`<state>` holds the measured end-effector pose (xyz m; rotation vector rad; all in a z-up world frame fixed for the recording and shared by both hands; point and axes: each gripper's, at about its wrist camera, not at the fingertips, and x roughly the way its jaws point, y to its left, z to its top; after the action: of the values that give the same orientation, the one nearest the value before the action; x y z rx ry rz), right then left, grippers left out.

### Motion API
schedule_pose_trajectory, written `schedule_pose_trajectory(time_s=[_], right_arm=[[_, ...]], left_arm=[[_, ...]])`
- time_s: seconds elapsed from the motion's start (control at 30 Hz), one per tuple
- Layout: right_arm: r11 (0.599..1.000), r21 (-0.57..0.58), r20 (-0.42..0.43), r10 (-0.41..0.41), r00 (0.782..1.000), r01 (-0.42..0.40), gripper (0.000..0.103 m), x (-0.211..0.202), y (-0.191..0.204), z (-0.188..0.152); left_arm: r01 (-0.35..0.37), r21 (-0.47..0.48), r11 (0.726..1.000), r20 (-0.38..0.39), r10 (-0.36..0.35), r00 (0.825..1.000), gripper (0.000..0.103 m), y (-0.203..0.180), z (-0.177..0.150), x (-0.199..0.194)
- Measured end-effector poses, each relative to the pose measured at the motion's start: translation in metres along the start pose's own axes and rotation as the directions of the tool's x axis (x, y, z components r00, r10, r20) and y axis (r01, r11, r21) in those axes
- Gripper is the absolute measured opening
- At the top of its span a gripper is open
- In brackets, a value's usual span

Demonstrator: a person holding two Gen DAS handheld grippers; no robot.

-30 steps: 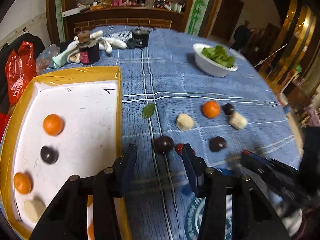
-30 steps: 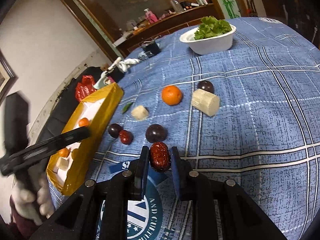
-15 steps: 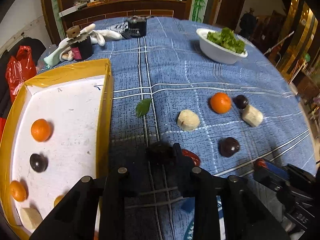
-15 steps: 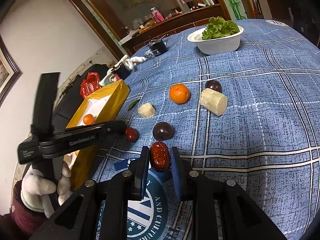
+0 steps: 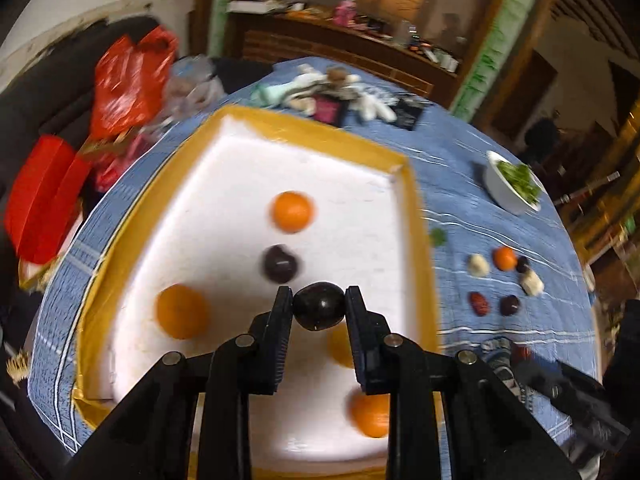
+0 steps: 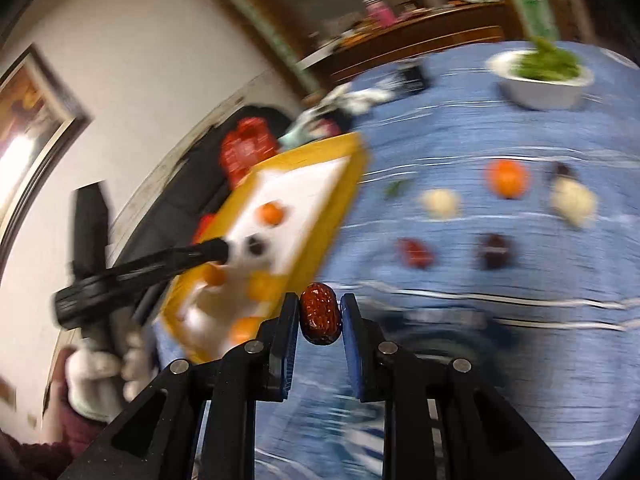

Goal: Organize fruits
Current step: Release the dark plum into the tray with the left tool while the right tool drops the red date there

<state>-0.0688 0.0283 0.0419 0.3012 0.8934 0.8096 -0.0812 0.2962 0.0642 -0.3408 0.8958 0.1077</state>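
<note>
From the left wrist view, the left claw (image 5: 319, 307) is pinching a dark plum (image 5: 319, 306) by its two sides, holding it above the white floor of the yellow-rimmed tray (image 5: 420, 240). Inside the tray lie several oranges, one at the far middle (image 5: 291, 211) and one toward the tray's left wall (image 5: 181, 311), with a second dark plum (image 5: 280, 263) just beyond the held one. Outside the tray's right wall, on the blue checked counter (image 5: 460, 176), wait a red date (image 5: 479, 303), another dark fruit (image 5: 509, 305), an orange (image 5: 505, 258) and pale fruit pieces; farther from the tray stands a white bowl of greens (image 5: 514, 186). The plum looks smooth, round and light, so it may slip or roll; a gentle squeeze across its widest part suits it, and it would best be let go low over the tray floor. From the right wrist view, which is blurred, the right claw (image 6: 320, 314) is pinching a wrinkled red date (image 6: 320, 313) across its narrow width, at the tray's near right corner (image 6: 352, 168) over the counter. The date appears light, slightly soft and grippy, unlikely to slide. The left tool's black arm (image 6: 160, 264) reaches over the tray from its left side.
</note>
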Motion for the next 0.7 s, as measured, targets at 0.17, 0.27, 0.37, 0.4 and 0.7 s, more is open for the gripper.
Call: schedule_pose_trajectory(time_s=[0.17, 0.27, 0.37, 0.4, 0.7], right_arm=[[0.994, -0.108, -0.110, 0.010, 0.994, -0.022, 0.025, 0.054, 0.057, -0.005], [0.992, -0.122, -0.155, -0.009, 0.988, -0.010, 0.035, 0.075, 0.069, -0.012], [0.994, -0.107, -0.130, -0.016, 0.991, 0.002, 0.048, 0.071, 0.068, -0.013], [0.994, -0.108, -0.106, -0.025, 0.994, 0.014, 0.049, 0.061, 0.066, -0.013], [0.966, 0.178, 0.230, -0.225, 0.947, 0.186, 0.070, -0.100, -0.019, -0.055]], left_arm=[[0.017, -0.050, 0.999, 0.010, -0.016, 1.000, 0.030, 0.020, 0.004, 0.002], [0.042, -0.081, 0.996, 0.045, -0.038, 0.998, 0.056, 0.024, 0.003, -0.008], [0.076, -0.082, 0.994, 0.083, -0.069, 0.994, 0.060, 0.016, -0.001, -0.022], [0.090, -0.074, 0.993, 0.092, -0.083, 0.992, 0.060, 0.011, -0.003, -0.027], [0.178, 0.116, 0.977, 0.169, -0.196, 0.966, 0.097, -0.109, -0.039, -0.069]])
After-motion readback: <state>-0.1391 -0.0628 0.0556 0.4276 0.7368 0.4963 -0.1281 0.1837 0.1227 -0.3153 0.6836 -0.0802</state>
